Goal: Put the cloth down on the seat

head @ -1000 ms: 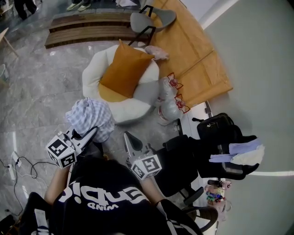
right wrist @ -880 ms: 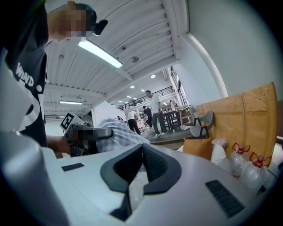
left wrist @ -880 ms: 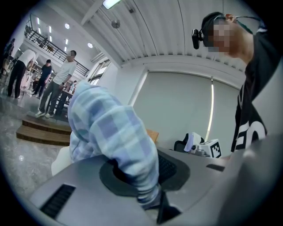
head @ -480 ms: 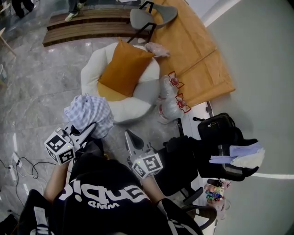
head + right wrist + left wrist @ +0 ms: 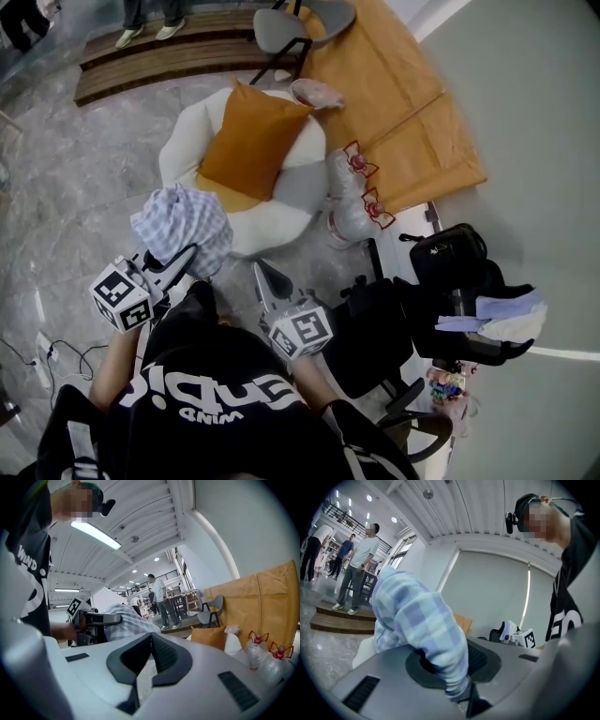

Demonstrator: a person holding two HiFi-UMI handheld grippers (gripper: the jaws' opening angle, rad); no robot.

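Near the lower left of the frame, left gripper (image 5: 184, 261): it was clamped on the cloth (image 5: 183, 225). Its two jaws pinched a fold low down, and the rest of the cloth puffed up above them.
Cloth: it was blue and white with checks, all bunched up. In the head view it sat left of the middle, just past the gripper tips. It hung over the grey floor (image 5: 75, 187) by the lower left edge of the seat (image 5: 187, 141). I could not tell if it touched the seat.
Seat: it was round, soft and white, in the upper middle of the frame. An orange cushion (image 5: 251, 141) lay tilted on top of it.
Right gripper (image 5: 265, 281): its jaws were together with nothing in them. It was in the lower middle of the frame, right of the cloth and apart from it, and it pointed up toward the seat.
Bottles (image 5: 352, 192): two clear ones with red handles stood just right of the seat.
Grey chair (image 5: 281, 23): it stood at the top of the frame, behind the seat.
Brown paper (image 5: 394, 103): a big sheet lay in the upper right.
Black bag (image 5: 450, 258): it sat at the right, well apart from the cloth.
Wooden step (image 5: 159, 61): it ran along the upper left, and people stood on it.
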